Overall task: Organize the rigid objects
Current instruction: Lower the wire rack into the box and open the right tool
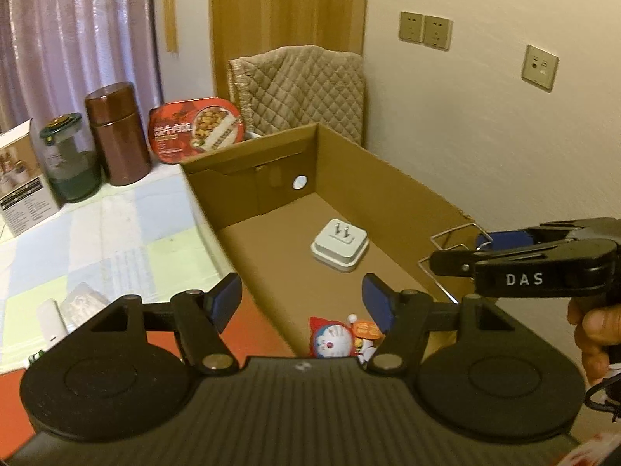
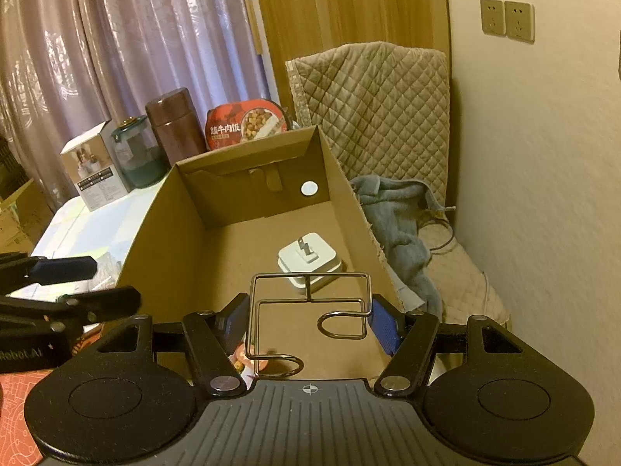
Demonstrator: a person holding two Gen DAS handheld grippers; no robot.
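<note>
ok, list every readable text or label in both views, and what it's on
"DAS": right gripper body.
"Robot.AI", start cut off: left gripper body.
"牛肉饭", first character unclear: red meal bowl lid.
White carton print: too small.
Cartoon toy tag: blurred.

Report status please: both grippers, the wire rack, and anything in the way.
Left gripper open, empty. Right gripper shut on wire rack, above cardboard box. White adapter inside box.

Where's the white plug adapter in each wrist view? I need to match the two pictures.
Left wrist: white plug adapter lies prongs up on the cardboard box floor, right of centre.
Right wrist: adapter sits mid-frame on the box floor, just behind the wire rack.
Shared landmark: the round hole in the box's far wall.
</note>
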